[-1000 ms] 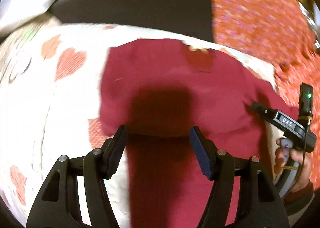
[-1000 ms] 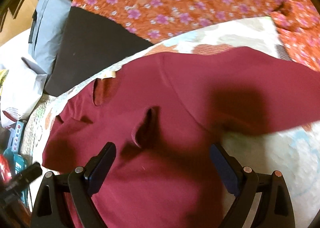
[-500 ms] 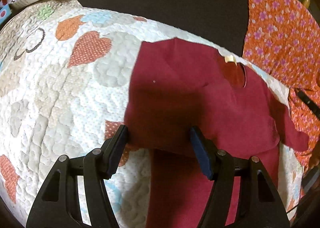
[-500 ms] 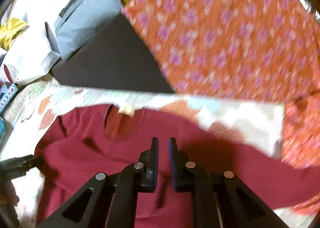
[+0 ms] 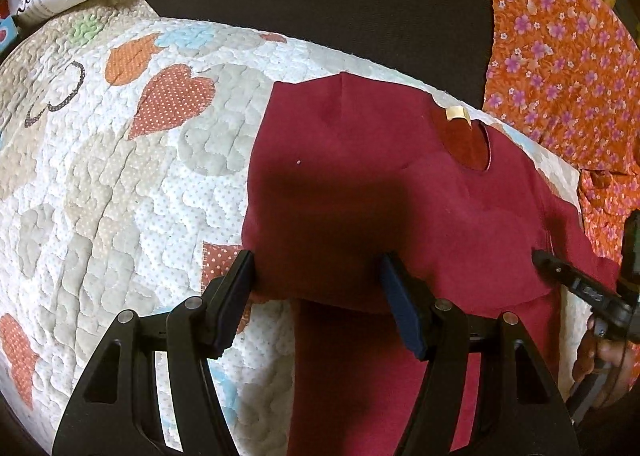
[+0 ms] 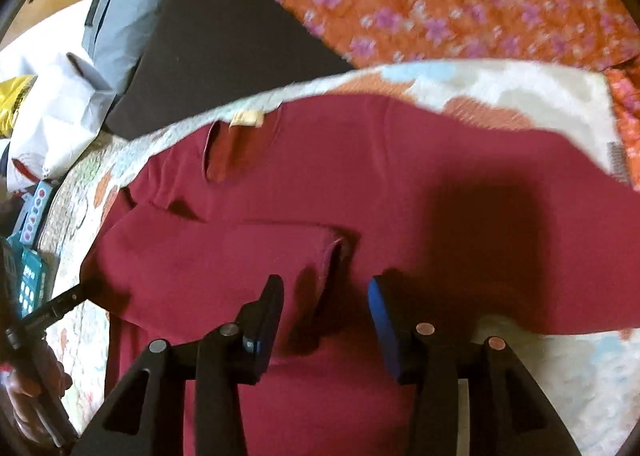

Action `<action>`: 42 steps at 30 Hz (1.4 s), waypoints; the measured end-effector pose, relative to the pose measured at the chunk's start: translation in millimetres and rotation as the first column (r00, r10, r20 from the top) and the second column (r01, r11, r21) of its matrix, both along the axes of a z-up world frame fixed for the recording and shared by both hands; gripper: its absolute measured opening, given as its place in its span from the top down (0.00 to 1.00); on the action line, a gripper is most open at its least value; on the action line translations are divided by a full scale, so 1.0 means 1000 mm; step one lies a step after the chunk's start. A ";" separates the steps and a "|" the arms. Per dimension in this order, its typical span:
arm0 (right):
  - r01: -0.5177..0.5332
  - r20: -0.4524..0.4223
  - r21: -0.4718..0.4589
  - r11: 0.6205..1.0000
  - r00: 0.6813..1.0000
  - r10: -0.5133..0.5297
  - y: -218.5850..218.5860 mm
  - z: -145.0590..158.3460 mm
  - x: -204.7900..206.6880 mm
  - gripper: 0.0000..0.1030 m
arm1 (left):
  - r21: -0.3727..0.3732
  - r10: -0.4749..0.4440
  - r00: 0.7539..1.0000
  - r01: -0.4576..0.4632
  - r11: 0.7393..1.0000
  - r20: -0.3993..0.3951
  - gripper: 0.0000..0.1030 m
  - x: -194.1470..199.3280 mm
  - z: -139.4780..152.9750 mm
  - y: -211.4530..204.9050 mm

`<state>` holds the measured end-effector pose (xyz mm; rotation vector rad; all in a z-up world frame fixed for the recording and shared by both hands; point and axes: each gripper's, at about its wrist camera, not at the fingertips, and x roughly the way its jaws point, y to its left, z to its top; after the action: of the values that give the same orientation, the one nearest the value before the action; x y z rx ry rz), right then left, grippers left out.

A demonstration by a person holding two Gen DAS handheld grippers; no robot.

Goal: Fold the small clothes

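Maroon shirt (image 5: 400,192) fills the left wrist view, lying flat on a heart-patterned quilt (image 5: 120,176) with its neck opening (image 5: 466,136) toward one o'clock. One side is already folded over the body, and that folded flap's free edge runs across the frame just ahead of the left gripper (image 5: 316,280). Its fingers (image 5: 240,284) stand apart, straddling the flap's lower edge without pinching it; the cloth lies at twelve o'clock from them. At four o'clock the right gripper (image 5: 576,284) reaches in over the shirt's other side.

From the right wrist view, the shirt (image 6: 360,184) stretches from nine to three o'clock, its unfolded sleeve (image 6: 540,256) spreading toward three. The right gripper (image 6: 328,312) has just been opening; its fingers (image 6: 384,316) are parted, grasping nothing, with a small raised cuff or pleat (image 6: 332,256) between them at twelve o'clock. The right hand looks nearer the unfolded side, so the next fold probably falls to it, carried leftward across the shirt's long axis.
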<state>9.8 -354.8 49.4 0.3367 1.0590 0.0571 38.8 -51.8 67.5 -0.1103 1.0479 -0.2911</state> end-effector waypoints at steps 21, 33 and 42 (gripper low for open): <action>0.186 0.083 -0.391 0.901 0.982 -0.167 -0.066 0.001 0.013 0.94 | 0.064 0.030 0.998 -0.027 0.998 -0.053 0.37 0.012 -0.027 -0.002; -0.225 0.195 -0.174 0.959 0.946 0.258 0.048 0.041 0.033 0.47 | 0.077 0.079 0.996 -0.075 0.994 -0.049 0.37 0.014 -0.017 0.011; -0.507 -0.001 -0.334 0.794 0.843 0.538 0.167 -0.018 0.109 0.47 | 0.072 0.113 0.991 -0.107 0.992 -0.073 0.37 0.022 -0.018 0.023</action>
<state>119.1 -187.3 31.6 -0.2685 1.0212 0.3921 60.6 -28.9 49.1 -0.1179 1.1225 -0.1519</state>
